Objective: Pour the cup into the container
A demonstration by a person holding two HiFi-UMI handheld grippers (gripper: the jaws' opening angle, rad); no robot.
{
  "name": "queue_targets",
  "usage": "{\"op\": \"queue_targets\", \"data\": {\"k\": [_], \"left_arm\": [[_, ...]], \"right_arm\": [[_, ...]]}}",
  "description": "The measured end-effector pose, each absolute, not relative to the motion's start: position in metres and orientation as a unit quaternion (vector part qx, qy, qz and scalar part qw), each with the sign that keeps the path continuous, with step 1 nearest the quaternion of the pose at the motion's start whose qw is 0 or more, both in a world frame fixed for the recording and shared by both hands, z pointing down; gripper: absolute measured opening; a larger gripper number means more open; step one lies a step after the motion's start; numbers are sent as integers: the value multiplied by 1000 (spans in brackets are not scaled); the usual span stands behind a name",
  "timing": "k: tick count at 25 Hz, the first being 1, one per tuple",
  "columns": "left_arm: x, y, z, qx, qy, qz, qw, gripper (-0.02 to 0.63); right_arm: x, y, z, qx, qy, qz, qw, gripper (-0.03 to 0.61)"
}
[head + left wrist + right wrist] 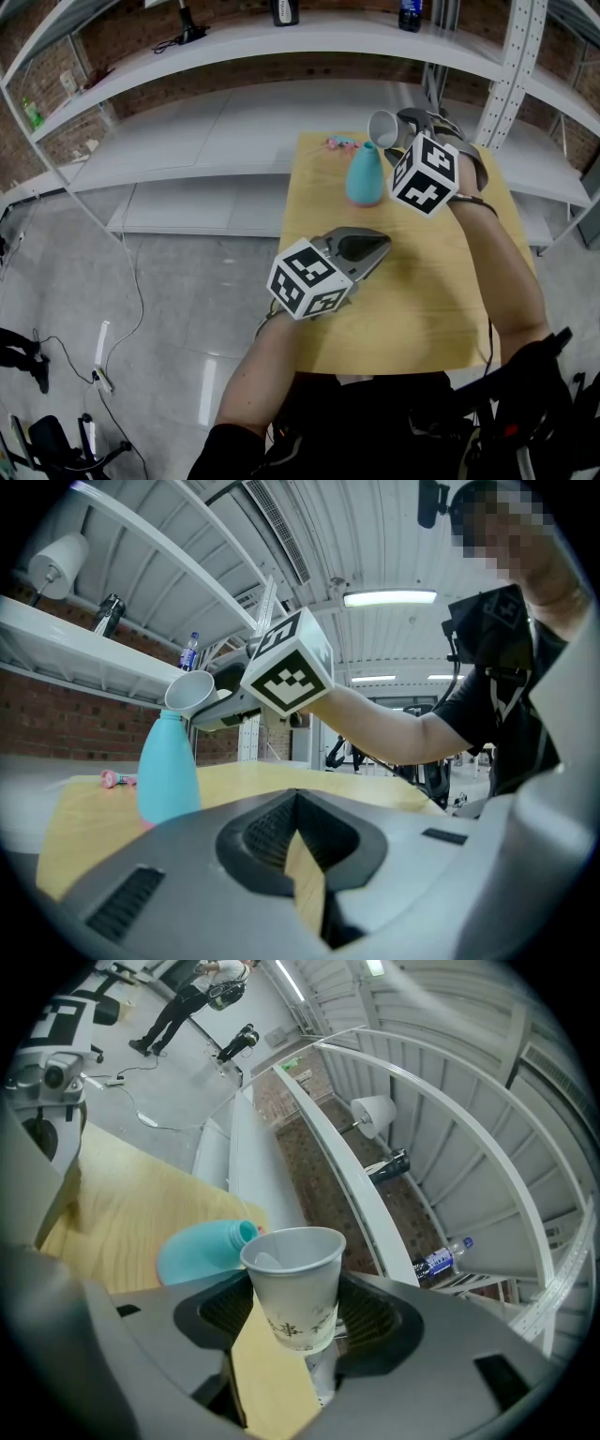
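A teal narrow-necked bottle (pixel 365 175) stands upright on the far part of the wooden table (pixel 412 300). My right gripper (pixel 398 133) is shut on a white paper cup (pixel 382 127) and holds it tipped, rim just above the bottle's mouth. From the left gripper view, the cup (pixel 190 692) leans over the bottle (pixel 167 766). Looking along the right gripper (pixel 295 1312), the cup (pixel 295 1283) sits between the jaws with the bottle (pixel 202 1251) beyond it. My left gripper (pixel 375 246) hovers over the table's middle, jaws together and empty (pixel 295 803).
A small pink object (pixel 339 142) lies at the table's far edge, left of the bottle. White metal shelving (pixel 234 131) runs behind the table, with a dark bottle (pixel 410 14) on the upper shelf. Cables trail on the grey floor (pixel 112 337) at the left.
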State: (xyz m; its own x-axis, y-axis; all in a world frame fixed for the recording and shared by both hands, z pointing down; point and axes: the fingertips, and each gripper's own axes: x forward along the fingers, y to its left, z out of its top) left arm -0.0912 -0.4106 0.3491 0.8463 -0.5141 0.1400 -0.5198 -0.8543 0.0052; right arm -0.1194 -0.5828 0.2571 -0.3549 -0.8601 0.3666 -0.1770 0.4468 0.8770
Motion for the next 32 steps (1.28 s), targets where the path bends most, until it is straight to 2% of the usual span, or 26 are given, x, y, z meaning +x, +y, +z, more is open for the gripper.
{"op": "queue_targets", "data": {"k": [32], "left_arm": [[-92,-410,349,961,-268,67,22,-8]], "right_arm": [[-124,-583,253,352,-689,-434,461,287]]}}
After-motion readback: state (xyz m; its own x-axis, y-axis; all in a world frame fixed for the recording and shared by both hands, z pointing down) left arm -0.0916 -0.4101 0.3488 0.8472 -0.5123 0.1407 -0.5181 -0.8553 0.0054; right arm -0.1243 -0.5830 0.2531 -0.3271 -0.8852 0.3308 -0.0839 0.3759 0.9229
